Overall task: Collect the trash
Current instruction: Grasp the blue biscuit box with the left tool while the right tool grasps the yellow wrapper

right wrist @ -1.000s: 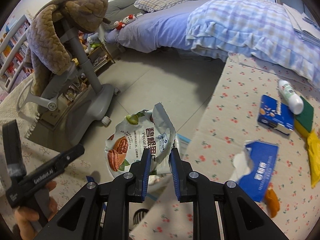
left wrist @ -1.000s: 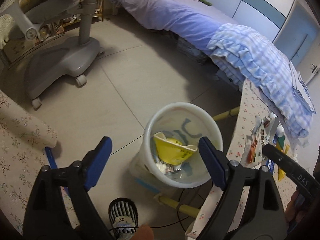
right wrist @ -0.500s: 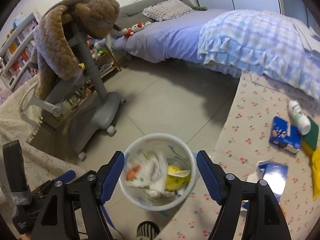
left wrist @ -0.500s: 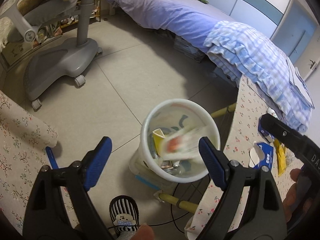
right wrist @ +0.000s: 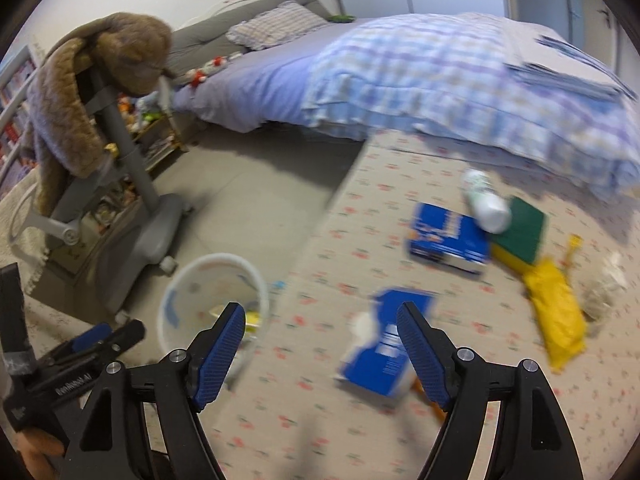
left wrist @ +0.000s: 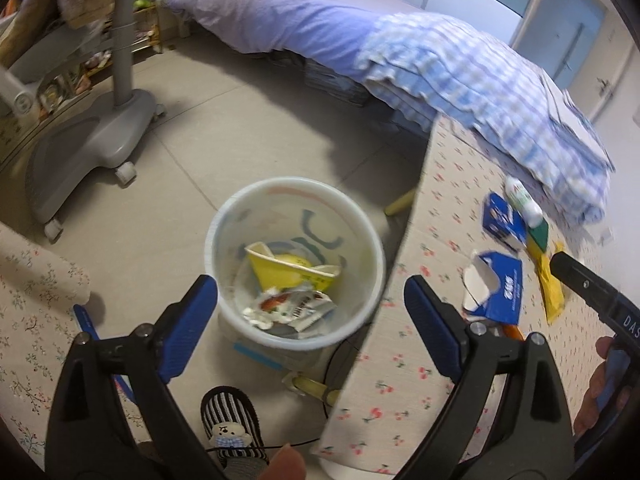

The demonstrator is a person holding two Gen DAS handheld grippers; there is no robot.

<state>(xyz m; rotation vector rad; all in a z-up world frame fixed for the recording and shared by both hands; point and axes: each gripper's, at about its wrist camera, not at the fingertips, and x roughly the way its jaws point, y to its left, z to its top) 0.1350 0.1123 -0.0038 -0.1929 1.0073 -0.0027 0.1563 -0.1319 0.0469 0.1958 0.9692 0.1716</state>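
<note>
A white trash bin [left wrist: 240, 216] stands on the floor beside the table; it also shows in the right wrist view [right wrist: 176, 300]. A snack bag [left wrist: 292, 306] lies inside it under a yellow paper cup [left wrist: 288, 270]. My left gripper [left wrist: 310, 312] is open and empty above the bin. My right gripper [right wrist: 320, 340] is open and empty over the table edge, just short of a torn blue box [right wrist: 384, 348]. On the table lie another blue box [right wrist: 448, 240], a white bottle [right wrist: 486, 200], a green sponge [right wrist: 520, 228] and a yellow wrapper [right wrist: 556, 320].
The table [right wrist: 320, 412] has a cherry-print cloth. A bed [right wrist: 440, 80] with a checked quilt runs behind it. A grey wheeled chair base [left wrist: 84, 140] stands on the floor at left. A striped slipper [left wrist: 232, 420] is near the bin.
My right gripper opened and dropped the snack bag into the bin, then swung right over the table. The left gripper stayed open above the bin.
</note>
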